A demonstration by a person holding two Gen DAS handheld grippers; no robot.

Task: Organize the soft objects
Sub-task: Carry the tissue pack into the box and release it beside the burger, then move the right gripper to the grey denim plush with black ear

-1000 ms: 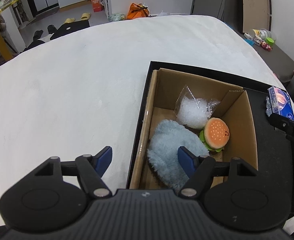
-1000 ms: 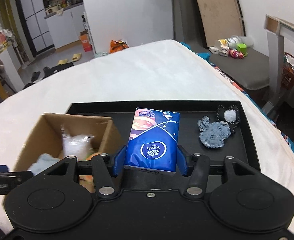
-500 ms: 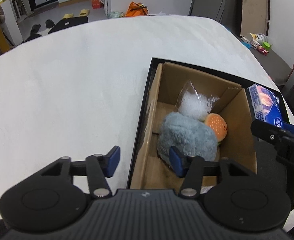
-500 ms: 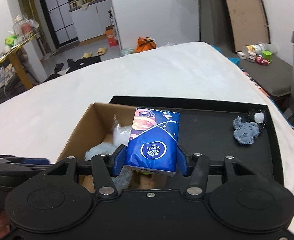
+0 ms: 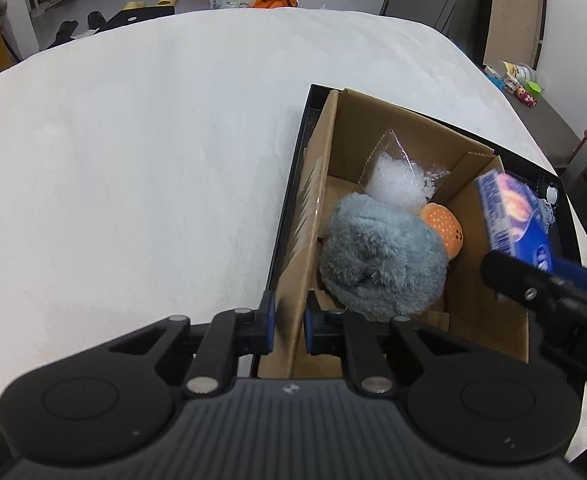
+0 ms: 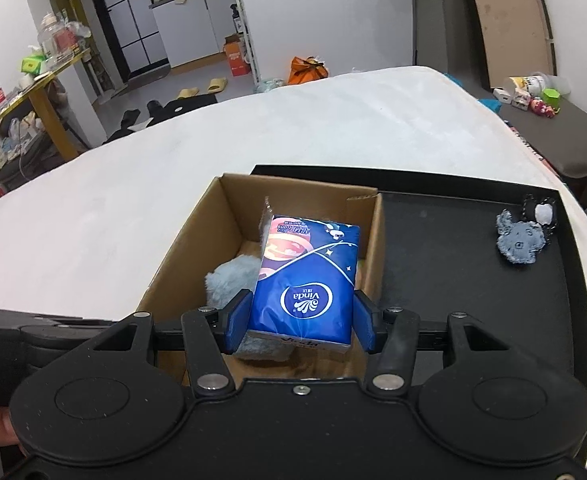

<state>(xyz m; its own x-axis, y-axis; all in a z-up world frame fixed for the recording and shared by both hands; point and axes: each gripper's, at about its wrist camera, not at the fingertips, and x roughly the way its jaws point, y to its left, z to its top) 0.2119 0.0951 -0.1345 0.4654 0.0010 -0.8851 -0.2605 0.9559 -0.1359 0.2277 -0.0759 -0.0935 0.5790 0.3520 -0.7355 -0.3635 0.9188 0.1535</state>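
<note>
**Tissue pack held over the cardboard box**

Right gripper (image 6: pixel 300 322) fingers pinch a blue tissue pack (image 6: pixel 307 280) from both sides, holding it above the open cardboard box (image 6: pixel 197 236). Left gripper (image 5: pixel 286 322) fingers are pressed onto the box's near-left wall (image 5: pixel 297 280). Inside lie a grey fluffy plush (image 5: pixel 381 264), an orange burger toy (image 5: pixel 443 230) at its 2 o'clock, and a clear bag of white filling (image 5: pixel 393 178) at 12 o'clock. The box stands on a black tray (image 6: pixel 473 280), where a small grey plush (image 6: pixel 519 242) lies at the box's 3 o'clock.
</note>
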